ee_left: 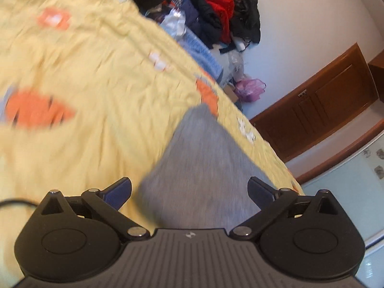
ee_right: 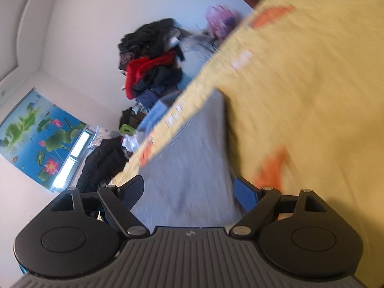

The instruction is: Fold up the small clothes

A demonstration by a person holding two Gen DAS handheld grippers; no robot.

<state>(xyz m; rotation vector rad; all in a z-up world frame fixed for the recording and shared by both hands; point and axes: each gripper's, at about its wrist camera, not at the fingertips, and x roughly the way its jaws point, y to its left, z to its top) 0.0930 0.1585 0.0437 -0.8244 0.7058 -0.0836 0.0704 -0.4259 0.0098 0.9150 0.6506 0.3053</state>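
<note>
left gripper was wide open, right gripper open too, both empty, over one folded grey knit garment on yellow patterned bedsheet

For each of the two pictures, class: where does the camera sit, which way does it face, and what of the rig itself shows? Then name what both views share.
Left wrist: on the left gripper, looking along its open fingers at the grey garment on the yellow sheet.
Right wrist: on the right gripper, fingers apart, facing the same garment, strongly tilted.
Shared: garment, sheet, clothes pile.
</note>
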